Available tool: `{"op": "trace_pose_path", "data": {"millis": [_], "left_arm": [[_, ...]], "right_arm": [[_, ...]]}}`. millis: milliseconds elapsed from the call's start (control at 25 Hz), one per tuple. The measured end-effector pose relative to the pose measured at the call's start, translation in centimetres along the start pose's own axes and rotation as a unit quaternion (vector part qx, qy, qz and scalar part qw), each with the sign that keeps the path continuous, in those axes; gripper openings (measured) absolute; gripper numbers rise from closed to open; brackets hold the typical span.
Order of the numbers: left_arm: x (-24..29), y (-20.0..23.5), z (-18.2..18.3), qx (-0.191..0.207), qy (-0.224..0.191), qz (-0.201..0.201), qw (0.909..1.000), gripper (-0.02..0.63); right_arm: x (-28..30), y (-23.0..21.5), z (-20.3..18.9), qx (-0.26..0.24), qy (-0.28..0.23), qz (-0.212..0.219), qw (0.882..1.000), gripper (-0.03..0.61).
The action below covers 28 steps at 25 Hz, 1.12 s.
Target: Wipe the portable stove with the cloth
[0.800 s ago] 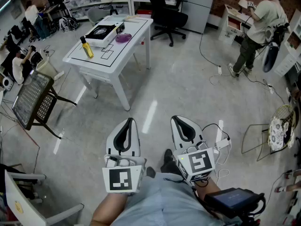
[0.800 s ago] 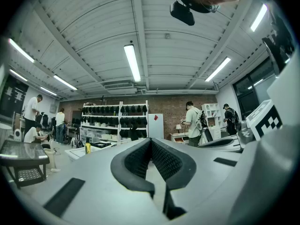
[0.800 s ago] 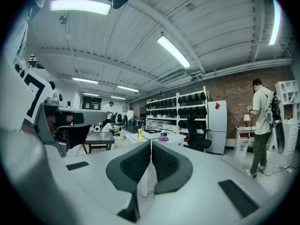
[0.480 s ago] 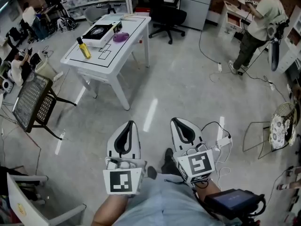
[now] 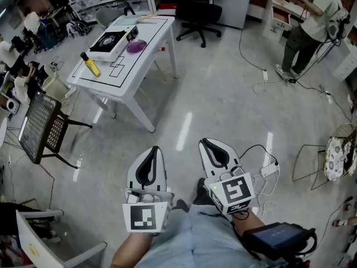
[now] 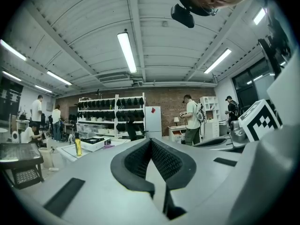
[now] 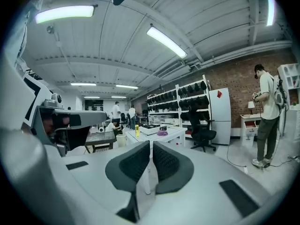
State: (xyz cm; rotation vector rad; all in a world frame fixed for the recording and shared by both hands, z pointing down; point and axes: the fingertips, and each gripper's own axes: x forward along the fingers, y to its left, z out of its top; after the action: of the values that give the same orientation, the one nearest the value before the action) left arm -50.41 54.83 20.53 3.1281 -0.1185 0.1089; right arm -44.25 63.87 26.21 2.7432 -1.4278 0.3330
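The white moulded-plastic left gripper (image 5: pixel 153 149) and right gripper (image 5: pixel 207 142) carry black ribbed rubber pads (image 6: pixel 165 161). Behind each sits a white cube with black square markers (image 5: pixel 145 217). A thin black cable (image 5: pixel 254 148) loops beside the right gripper. The person wears pale grey-blue clothing (image 5: pixel 195 240).

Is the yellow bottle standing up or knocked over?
Standing up: the yellow bottle is upright on the white table, cap on top, in both gripper views.

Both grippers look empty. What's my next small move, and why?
Probably step toward the white table. The portable stove and the purple cloth sit on it, far across the floor and out of reach. The left gripper and right gripper are both shut with nothing between their jaws.
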Motion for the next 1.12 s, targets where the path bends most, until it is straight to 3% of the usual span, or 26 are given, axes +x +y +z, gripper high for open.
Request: {"op": "trace_pose_path", "data": {"millis": [160,520,800,1120], "left_arm": [[3.1,-0.4,1.3,0.024,-0.006,0.015,0.9996,0.018],[9.2,0.2,1.7,0.014,0.000,0.041,0.9991,0.018],[16.5,5.7,-1.1,-0.011,0.025,0.060,0.9978,0.018],[26.2,15.0,-2.2,-0.019,0.034,0.076,0.9964,0.018]], "right_arm": [[2.0,-3.0,1.6,-0.008,-0.009,0.012,1.000,0.054],[6.8,-7.9,2.9,-0.006,-0.007,0.030,1.000,0.054],[16.2,-10.6,1.1,0.004,0.033,0.046,0.998,0.054],[30.1,-11.6,1.8,0.011,0.052,0.073,0.996,0.054]]}}
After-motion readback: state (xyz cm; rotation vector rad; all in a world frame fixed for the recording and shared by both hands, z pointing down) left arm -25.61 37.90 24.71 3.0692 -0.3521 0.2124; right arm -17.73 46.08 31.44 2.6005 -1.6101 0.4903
